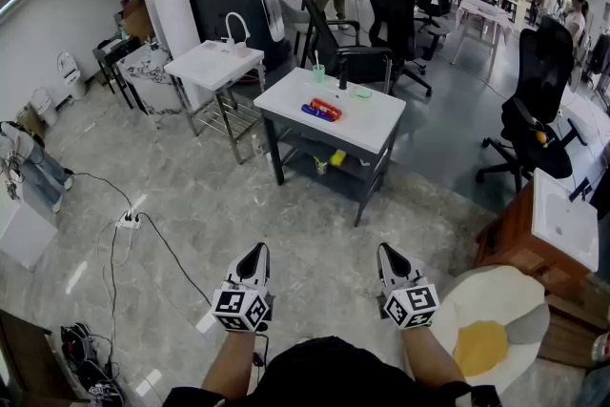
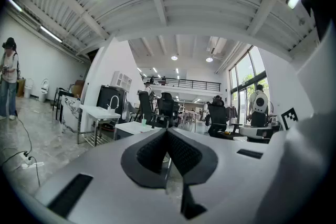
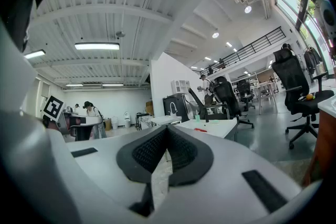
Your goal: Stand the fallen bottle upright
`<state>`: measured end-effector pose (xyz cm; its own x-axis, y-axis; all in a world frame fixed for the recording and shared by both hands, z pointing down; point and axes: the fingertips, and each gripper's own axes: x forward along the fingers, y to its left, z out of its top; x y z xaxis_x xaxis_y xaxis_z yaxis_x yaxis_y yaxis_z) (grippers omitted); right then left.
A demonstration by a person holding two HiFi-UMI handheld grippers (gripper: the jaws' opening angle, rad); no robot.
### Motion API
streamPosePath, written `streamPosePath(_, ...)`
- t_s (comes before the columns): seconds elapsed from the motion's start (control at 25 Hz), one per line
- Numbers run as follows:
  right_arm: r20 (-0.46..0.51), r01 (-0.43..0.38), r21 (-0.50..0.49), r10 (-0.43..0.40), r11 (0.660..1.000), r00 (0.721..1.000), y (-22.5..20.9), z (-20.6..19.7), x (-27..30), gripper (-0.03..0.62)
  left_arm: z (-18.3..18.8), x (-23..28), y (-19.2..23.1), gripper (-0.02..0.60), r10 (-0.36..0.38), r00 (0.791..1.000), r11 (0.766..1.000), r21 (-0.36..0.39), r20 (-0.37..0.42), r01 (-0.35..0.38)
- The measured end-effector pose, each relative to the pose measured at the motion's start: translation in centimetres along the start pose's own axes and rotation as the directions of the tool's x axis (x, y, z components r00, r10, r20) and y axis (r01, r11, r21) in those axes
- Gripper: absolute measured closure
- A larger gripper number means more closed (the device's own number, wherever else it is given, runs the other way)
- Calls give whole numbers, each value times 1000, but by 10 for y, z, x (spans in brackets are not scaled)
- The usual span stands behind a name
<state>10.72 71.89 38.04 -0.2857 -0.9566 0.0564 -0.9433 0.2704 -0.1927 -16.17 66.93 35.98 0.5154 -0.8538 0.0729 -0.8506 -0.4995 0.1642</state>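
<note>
Bottle (image 1: 322,110) lay flat on the distant desk (image 1: 381,124); we should walk closer, then open the left gripper (image 1: 256,252) and right gripper (image 1: 387,252), whose fingers were closed and empty.

white grippers (image 1: 255,249) (image 1: 385,251), black-patterned marker cubes (image 1: 241,309) (image 1: 412,305)

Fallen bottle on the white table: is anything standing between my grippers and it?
Nothing visible does. Only bare floor lies between the left gripper, the right gripper and the white table, where the red and blue bottle lies flat. The power strip sits off to the left.
</note>
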Motion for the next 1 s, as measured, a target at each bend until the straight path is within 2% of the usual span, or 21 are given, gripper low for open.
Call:
streamPosePath(0.36,24,-11,-17,11,1000,1000,-3,14,16,563,8,10,2,565,-6,1000,1000,-10,28,6)
streamPosePath(0.56,9,-17,-9,17,1000,1000,7,5,24,563,1,4,13,565,-1,1000,1000,-12,11,1)
streamPosePath(0.72,-9,-26,-28,25,999,1000,14,-2,31,563,1,0,21,563,-20,999,1000,-12,28,20)
streamPosePath(1.0,51,-19,-51,21,999,998,34,14,52,562,9,-1,56,560,-27,999,1000,-1,34,27)
